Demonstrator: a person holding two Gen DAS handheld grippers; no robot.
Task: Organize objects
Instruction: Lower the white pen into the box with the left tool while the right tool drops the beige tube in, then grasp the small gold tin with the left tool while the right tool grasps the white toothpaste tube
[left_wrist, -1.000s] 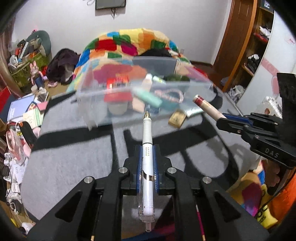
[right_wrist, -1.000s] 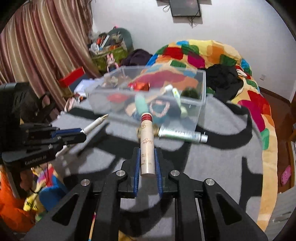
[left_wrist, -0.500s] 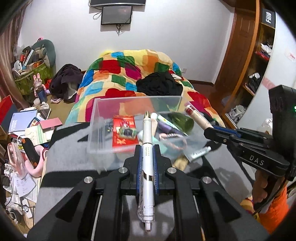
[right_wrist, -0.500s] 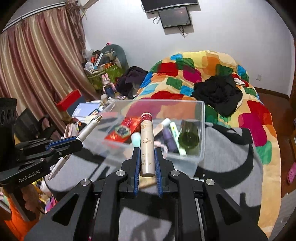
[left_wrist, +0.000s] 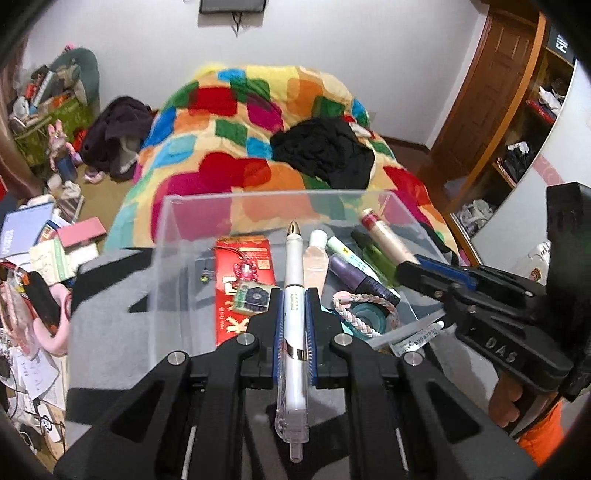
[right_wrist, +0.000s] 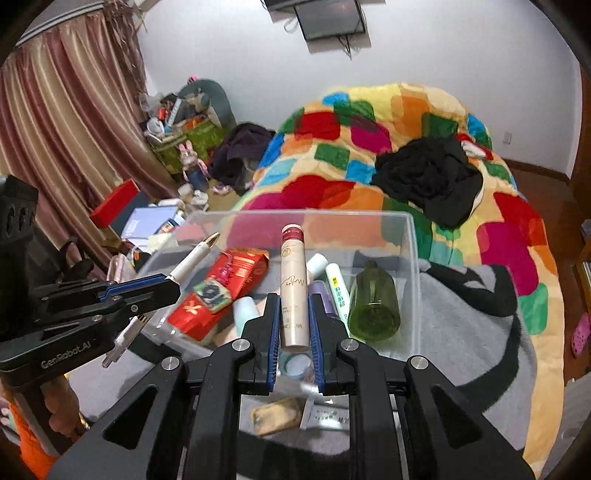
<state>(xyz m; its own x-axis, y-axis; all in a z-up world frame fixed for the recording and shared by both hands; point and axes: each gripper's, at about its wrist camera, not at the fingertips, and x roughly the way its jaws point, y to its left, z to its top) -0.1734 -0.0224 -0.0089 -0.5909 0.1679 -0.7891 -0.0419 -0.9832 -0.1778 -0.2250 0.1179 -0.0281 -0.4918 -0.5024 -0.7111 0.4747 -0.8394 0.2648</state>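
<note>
The left gripper (left_wrist: 294, 308) is clamping a white pen (left_wrist: 293, 295), gold tip pointing forward over the clear plastic bin (left_wrist: 166, 236). The right gripper (right_wrist: 292, 314) is clamping a beige cosmetic tube (right_wrist: 293, 284), its red-banded end pointing forward above the same bin. A red packet (right_wrist: 221, 291) is lying ahead-left of the right gripper; a green bottle (right_wrist: 375, 302) is lying ahead-right.

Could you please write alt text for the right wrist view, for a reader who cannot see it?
The right gripper holds a beige tube over a clear bin of toiletries on a grey blanket. At the left, the left gripper holds a white pen; a colourful quilt lies behind.
</note>
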